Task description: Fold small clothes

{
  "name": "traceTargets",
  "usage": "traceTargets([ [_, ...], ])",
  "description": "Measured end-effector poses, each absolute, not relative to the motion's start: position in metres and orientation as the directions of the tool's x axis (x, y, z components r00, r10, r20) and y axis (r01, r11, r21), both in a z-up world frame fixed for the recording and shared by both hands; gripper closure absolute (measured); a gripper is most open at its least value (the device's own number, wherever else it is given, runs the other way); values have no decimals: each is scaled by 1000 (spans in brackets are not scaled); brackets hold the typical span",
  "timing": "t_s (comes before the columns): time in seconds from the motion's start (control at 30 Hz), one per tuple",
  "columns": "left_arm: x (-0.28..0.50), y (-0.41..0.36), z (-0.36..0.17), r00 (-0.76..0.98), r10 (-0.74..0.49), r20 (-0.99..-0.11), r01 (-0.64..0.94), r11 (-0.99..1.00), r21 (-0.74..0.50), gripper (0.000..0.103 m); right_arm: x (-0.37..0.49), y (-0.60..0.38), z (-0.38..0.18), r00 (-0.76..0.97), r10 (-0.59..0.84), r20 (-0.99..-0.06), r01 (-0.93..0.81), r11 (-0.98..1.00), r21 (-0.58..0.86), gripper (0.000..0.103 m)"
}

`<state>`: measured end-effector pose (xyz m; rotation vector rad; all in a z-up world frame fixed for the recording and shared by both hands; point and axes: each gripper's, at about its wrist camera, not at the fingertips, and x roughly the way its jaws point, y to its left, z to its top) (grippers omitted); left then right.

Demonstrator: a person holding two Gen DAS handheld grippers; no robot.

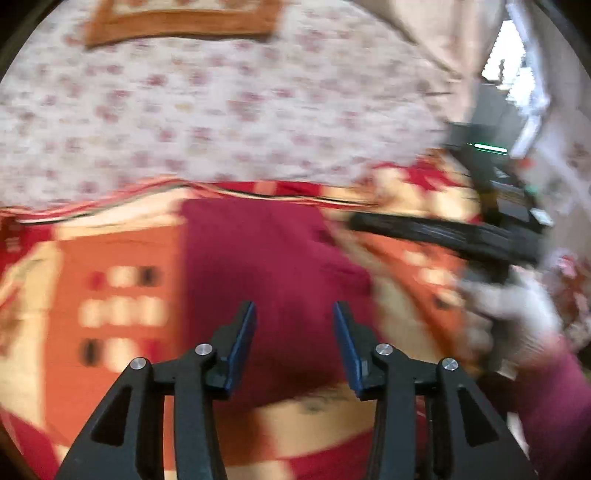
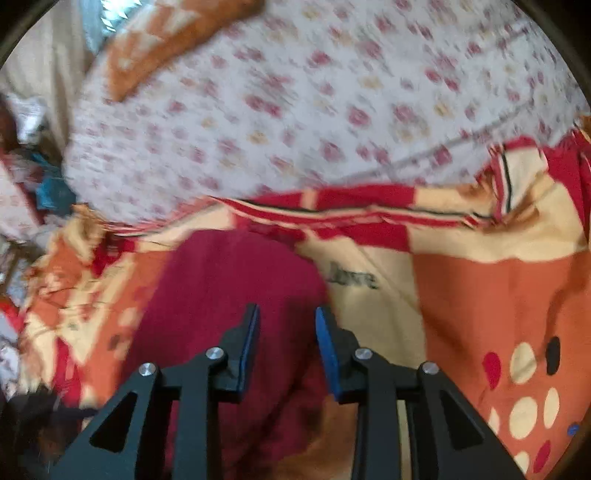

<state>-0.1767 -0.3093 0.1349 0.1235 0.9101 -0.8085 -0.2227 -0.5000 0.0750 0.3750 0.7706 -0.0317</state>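
Both shots were pretty smeared with motion blur, so take the fine detail with a grain of salt.

Your left gripper [image 1: 294, 314] had its jaws spread apart with nothing pinched between them. The blue pads [image 1: 243, 343] sat apart with a clear gap, hovering over the dark maroon folded cloth [image 1: 266, 266]. That cloth lay flat as a roughly rectangular block on the red, orange and cream patterned blanket [image 1: 110, 295], pretty much dead centre in the left wrist view.

Your right gripper [image 2: 287, 314] was the same story: jaws parted, nothing gripped. In its own view the maroon cloth [image 2: 221, 295] ran under and to the left of the jaws, with its right edge just beside the cream patch of blanket [image 2: 480, 295] that has some dark lettering on it. I couldn't tell whether either pad was actually brushing the fabric, too blurry.

From the left wrist camera you could also see your right gripper's black body [image 1: 443, 229] coming in from the right side, held by your hand in a white knit glove [image 1: 513, 317] with a maroon sleeve [image 1: 554, 406] behind it.

Beyond the blanket was the white bedsheet with small pink and tan flowers [image 1: 221, 110], and at the far edge an orange and cream bordered pillow [image 1: 177, 22].
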Motion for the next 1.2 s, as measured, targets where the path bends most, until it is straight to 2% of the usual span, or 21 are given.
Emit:
traceTargets([
  [0.03,-167,-308,129,373,-528,-763,637,743,-203,81,-226,-483,75,724,128,-678,118,945,305,71],
  [0.13,-152,-309,108,359,-498,-789,590,776,-222,81,-228,-446,59,701,148,-698,51,966,255,71],
  [0.2,-150,-311,93,344,-482,-806,578,785,-223,81,-227,-430,41,668,108,-736,56,979,195,71],
  [0.3,-161,-314,80,385,-451,-805,584,795,-166,80,-234,-425,14,634,8,-773,107,989,98,81],
  [0.4,-174,-319,76,437,-423,-794,598,796,-95,75,-251,-430,-4,659,5,-752,106,989,100,83],
  [0.53,-173,-321,79,449,-405,-797,590,804,-76,75,-256,-434,7,664,23,-748,127,981,143,83],
  [0.63,-171,-319,77,448,-404,-797,576,813,-89,74,-267,-426,28,692,21,-722,131,980,153,78],
  [0.73,-172,-320,77,456,-397,-796,571,817,-80,74,-277,-409,41,710,10,-704,104,988,118,66],
  [0.77,-173,-321,77,459,-394,-797,570,818,-77,74,-278,-404,39,704,0,-710,104,989,104,65],
  [0.97,-176,-322,79,463,-384,-799,567,821,-66,73,-279,-403,11,647,-75,-759,143,989,24,65],
  [1.2,-178,-319,90,484,-381,-788,555,829,-60,73,-292,-410,48,696,-79,-713,176,982,63,62],
])
